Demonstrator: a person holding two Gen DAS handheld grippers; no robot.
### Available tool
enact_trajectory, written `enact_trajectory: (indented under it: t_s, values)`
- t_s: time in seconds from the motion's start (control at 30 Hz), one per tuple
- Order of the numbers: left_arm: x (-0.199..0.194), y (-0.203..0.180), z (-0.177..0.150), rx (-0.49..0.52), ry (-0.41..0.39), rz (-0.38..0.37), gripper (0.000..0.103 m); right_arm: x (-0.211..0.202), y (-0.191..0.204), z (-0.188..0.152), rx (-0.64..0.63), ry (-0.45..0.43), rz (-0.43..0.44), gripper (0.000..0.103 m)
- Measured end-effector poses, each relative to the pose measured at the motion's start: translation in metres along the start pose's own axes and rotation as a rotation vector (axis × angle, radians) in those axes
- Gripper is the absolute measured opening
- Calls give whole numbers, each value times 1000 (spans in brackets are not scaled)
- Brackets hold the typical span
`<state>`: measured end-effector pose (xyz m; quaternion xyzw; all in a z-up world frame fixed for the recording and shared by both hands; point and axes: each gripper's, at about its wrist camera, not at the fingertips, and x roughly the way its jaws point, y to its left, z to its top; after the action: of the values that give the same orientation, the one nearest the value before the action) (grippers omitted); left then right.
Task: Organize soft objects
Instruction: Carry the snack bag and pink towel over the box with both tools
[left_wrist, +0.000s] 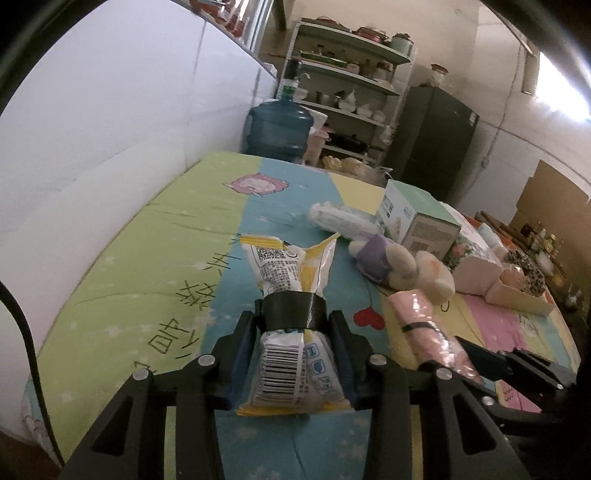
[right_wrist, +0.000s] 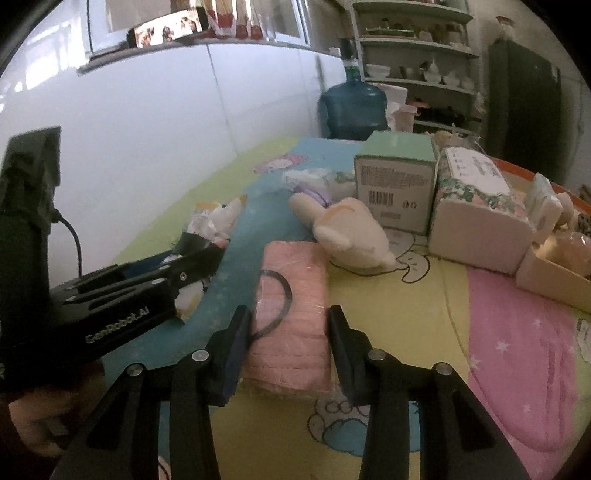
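My left gripper (left_wrist: 293, 325) is shut on a white and yellow snack bag (left_wrist: 284, 266) wrapped with a black band, held over the colourful quilt (left_wrist: 147, 258). My right gripper (right_wrist: 288, 325) is shut on a pink pack of folded cloths (right_wrist: 291, 295) with a black hair tie on it, lying on the quilt (right_wrist: 517, 350). The pink pack also shows in the left wrist view (left_wrist: 424, 325). A cream plush toy (right_wrist: 351, 232) lies just beyond the pack. A clear wrapped white roll (left_wrist: 343, 219) lies further back.
A green box (right_wrist: 395, 184), a floral tissue pack (right_wrist: 476, 195) and a cardboard tray (right_wrist: 554, 273) stand at the right. A blue water jug (left_wrist: 279, 125), shelves (left_wrist: 351, 74) and a dark fridge (left_wrist: 432, 140) stand behind. A white wall (left_wrist: 110, 129) runs along the left.
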<state>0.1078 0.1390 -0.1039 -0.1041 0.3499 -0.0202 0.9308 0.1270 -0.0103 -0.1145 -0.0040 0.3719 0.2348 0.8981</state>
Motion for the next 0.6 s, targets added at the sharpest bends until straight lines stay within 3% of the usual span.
enact_trajectory:
  t_s: [0.6]
  values:
    - [-40,-27,7,44,-101,34,38,-64,-4,-3,18,-146,42,43]
